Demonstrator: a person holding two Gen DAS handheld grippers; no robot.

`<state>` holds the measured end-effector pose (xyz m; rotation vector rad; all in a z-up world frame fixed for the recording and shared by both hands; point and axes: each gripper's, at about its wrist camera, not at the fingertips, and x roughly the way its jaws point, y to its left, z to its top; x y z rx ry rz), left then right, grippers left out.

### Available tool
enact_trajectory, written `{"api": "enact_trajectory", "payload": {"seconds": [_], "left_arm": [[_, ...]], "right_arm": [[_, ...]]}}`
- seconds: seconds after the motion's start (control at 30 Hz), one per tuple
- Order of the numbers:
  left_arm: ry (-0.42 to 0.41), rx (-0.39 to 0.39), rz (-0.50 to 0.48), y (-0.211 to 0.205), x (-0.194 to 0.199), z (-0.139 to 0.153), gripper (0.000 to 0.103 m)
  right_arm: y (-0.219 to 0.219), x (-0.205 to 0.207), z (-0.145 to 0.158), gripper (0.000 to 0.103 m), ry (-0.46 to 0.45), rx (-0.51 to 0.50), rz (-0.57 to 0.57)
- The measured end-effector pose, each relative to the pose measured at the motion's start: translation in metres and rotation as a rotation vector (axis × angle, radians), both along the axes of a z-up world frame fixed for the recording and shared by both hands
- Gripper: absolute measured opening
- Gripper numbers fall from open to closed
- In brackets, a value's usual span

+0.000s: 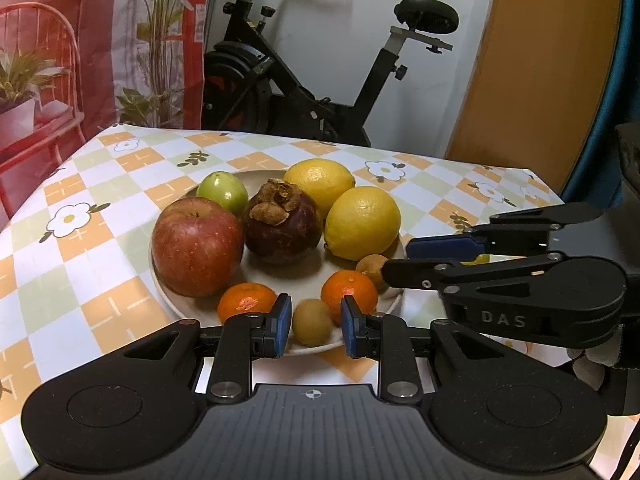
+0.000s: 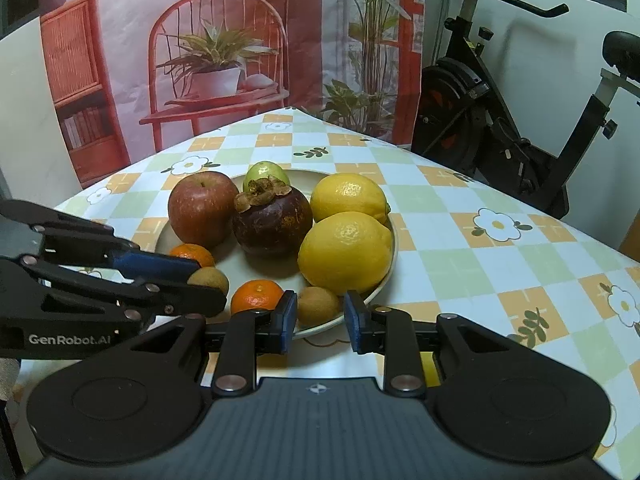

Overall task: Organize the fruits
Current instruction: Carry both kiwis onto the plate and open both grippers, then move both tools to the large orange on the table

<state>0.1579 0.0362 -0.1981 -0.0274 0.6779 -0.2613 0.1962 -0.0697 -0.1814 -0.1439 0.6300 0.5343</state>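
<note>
A black exercise bike (image 1: 304,76) stands behind the table's checked, flower-printed cloth (image 1: 100,184). A printed backdrop (image 2: 224,52) showing a red chair and potted plants hangs beside it, near an orange wooden panel (image 1: 540,64).

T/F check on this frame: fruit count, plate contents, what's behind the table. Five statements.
1. Two lemons lie on the plate. True.
2. The red apple sits on the tablecloth, off the plate. False: it is on the plate.
3. An exercise bike stands behind the table. True.
4. Only one small orange is on the plate. False: there are two.
5. A banana lies beside the mangosteen. False: no banana shows.
</note>
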Motion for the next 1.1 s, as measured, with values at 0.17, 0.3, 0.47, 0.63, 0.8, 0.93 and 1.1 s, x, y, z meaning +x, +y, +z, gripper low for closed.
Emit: {"api": "enact_trajectory", "payload": {"seconds": [0.17,0.3,0.47,0.63,0.8,0.93,1.1], "left_arm": [[0.002,-0.021,0.013,0.004,-0.004,0.004,0.029],[-0.003,-0.037,0.013,0.003,-0.008,0.007,0.029],[-0.015,-0.044,-0.004,-0.003,-0.012,0.012,0.029],[-0.013,-0.072,-0.008,-0.007,-0.017,0.014,0.034],[-0.019,-0.07,-0.024,-0.012,-0.027,0.011,0.034],[-0.012,-0.058,-0.038,-0.016,-0.034,0.006,0.034],[-0.016,-0.046,-0.055,-0.018,-0.039,0.004,0.034]], "right_arm": [[-0.007,-0.01,0.001,0.029,-0.007,0.026,-0.013],[-0.018,-0.024,0.003,0.029,-0.024,0.065,-0.047],[-0.032,-0.041,0.008,0.029,-0.04,0.123,-0.092],[-0.04,-0.058,0.008,0.029,-0.059,0.159,-0.129],[-0.043,-0.07,0.002,0.029,-0.072,0.163,-0.155],[-0.048,-0.078,-0.003,0.029,-0.068,0.172,-0.178],[-0.051,-0.088,-0.007,0.029,-0.071,0.174,-0.198]]}}
